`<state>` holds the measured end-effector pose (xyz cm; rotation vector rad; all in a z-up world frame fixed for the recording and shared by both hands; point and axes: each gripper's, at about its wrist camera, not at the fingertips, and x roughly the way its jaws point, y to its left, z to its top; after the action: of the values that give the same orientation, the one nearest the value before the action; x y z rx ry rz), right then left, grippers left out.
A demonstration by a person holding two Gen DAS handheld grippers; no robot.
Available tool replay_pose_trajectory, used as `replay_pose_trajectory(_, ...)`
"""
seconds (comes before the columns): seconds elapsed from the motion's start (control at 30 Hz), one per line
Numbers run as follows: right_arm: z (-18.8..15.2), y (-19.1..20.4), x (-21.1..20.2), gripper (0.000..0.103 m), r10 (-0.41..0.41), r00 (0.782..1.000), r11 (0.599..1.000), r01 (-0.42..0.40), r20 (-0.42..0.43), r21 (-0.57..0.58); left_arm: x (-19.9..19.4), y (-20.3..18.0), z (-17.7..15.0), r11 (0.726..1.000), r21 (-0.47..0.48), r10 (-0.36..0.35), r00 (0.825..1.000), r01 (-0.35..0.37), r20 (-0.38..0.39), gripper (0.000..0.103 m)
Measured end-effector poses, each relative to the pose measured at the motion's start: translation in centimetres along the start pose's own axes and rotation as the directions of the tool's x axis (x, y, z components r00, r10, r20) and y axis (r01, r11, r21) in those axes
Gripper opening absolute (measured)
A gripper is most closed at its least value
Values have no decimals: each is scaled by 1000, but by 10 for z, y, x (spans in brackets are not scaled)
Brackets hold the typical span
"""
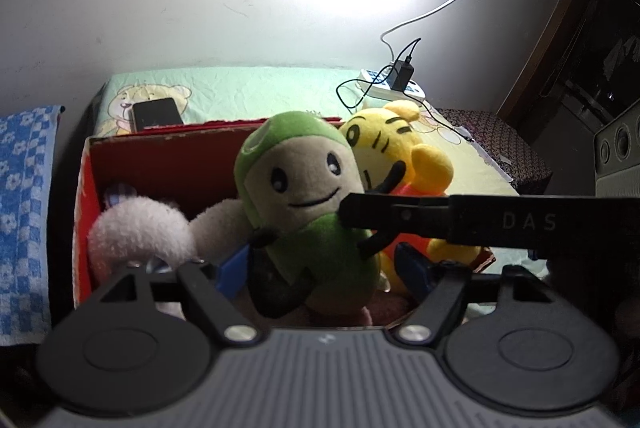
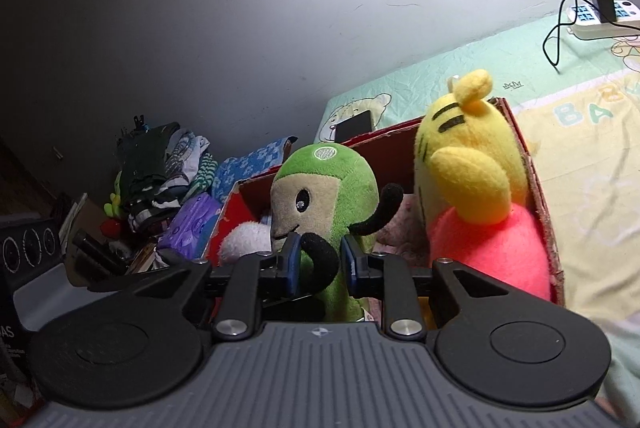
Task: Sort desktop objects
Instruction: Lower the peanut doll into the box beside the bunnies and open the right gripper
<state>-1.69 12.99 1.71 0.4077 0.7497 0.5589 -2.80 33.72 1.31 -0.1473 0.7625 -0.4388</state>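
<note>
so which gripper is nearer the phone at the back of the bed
Neither clearly. Both the left gripper and the right gripper are at the green plush in the red box; the phone lies well beyond the box from either.

the right gripper [image 2: 320, 264] sits with its blue-padded jaws on either side of the black fuzzy arm of a green and beige plush doll [image 2: 324, 188]. at 3 o'clock of the doll, a yellow striped plush tiger [image 2: 472, 164] leans in the red cardboard box [image 2: 540, 196].

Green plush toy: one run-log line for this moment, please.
green plush toy upright in red box | left gripper open around body | right gripper straddling black arm
</note>
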Motion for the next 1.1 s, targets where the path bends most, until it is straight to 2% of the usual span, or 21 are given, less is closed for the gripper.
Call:
replay_pose_trajectory(0.17, 3, -10, 11, 24, 46, 998, 997, -44, -32, 61, -2, 4, -2, 1000, -22, 13, 1000, -13, 4, 77)
replay_pose_trajectory(0.33, 2, -5, 2, 25, 6, 1000, 1000, -6, -16, 15, -2, 5, -5, 998, -63, 18, 1000, -17, 1, 77)
replay_pose_trajectory(0.47, 1, -2, -2, 31, 2, 1000, 1000, -2, -12, -3, -3, 1, -5, 996, -58, 71, 997, -72, -7, 77)
replay_pose_trajectory(0.73, 0, 1, -11, 32, -79, 997, 996, 79, 10, -44, -4, -8, -3, 984, -71, 164, 986, -166, -35, 82)
replay_pose_trajectory(1.1, -6, 4, -21, 32, -124, 992, 990, 125, 21, -58, -4, -24, -7, 959, -83, 266, 962, -271, -64, 86)
